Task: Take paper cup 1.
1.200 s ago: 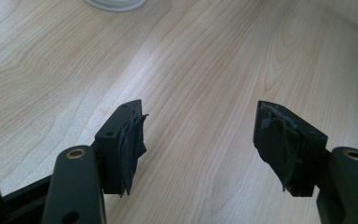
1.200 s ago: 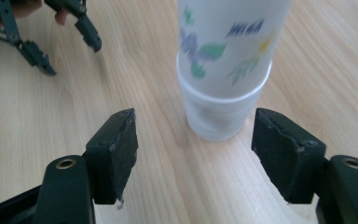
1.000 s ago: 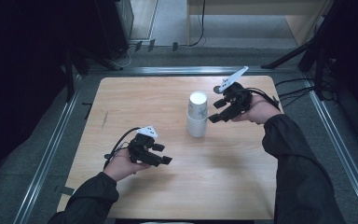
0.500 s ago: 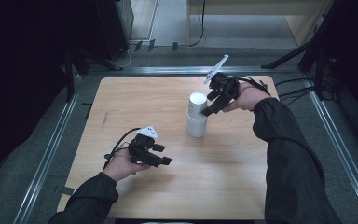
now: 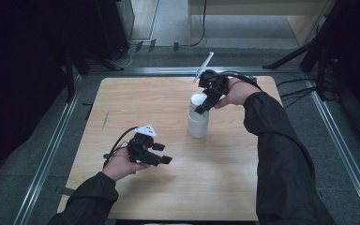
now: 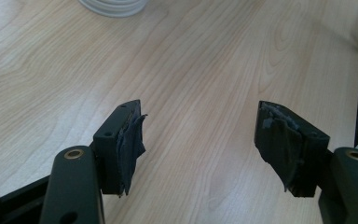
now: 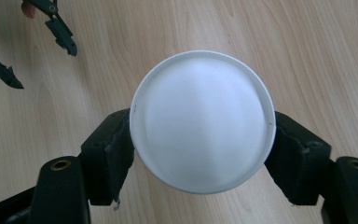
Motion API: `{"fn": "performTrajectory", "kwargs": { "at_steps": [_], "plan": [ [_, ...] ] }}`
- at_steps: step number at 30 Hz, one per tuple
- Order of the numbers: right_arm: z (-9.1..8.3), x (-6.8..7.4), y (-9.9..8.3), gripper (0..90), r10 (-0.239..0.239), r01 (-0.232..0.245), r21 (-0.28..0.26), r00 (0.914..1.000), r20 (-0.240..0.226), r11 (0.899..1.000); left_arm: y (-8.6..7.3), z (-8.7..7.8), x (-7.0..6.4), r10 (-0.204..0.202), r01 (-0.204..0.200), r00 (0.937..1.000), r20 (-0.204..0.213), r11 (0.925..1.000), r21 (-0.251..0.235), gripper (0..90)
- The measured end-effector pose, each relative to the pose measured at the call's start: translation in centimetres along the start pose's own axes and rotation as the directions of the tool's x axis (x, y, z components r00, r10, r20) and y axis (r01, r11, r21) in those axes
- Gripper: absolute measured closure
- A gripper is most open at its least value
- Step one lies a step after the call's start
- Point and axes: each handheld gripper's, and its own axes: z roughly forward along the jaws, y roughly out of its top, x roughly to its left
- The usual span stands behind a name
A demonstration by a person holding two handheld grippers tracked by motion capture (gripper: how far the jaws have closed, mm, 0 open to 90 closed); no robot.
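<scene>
No text, label, brand, number or sign can be read anywhere: the white paper cup stack (image 5: 198,117) and the light wooden desk (image 5: 178,187) are both plain.

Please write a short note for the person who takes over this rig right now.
Right gripper: above the stack of white cups, jaws on either side of the top cup; grip not confirmed.
Left gripper: open, holds nothing, low over the wooden table, nearer the person.
Done: right gripper placed around the top cup.
Left: close, lift the top cup off, probably.
</scene>
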Motion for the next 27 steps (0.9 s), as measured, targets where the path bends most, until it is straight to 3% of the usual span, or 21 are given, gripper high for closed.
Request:
{"fn": "performTrajectory", "kwargs": {
  "at_steps": [13, 22, 27],
  "plan": [
    [-0.5, 0.2, 0.0, 34.3, 0.022, -0.022, 0.004, 0.9994, 0.027, 1.000, 0.0, 0.3, 0.2, -0.001, 0.001, 1.0000, -0.007, 0.9997, 0.023, 32.6],
    [-2.1, 0.3, 0.3, 34.9, 0.040, -0.039, -0.019, 0.9989, 0.026, 0.999, -0.1, 0.2, 0.3, -0.004, 0.004, 1.0000, -0.006, 0.9999, 0.013, 32.6],
    [-3.2, 0.6, 0.7, 35.0, 0.034, -0.033, -0.027, 0.9988, 0.036, 0.999, 0.0, -0.1, 0.3, -0.008, 0.008, 0.9998, 0.020, 1.0000, -0.005, 32.3]
  ]
}}
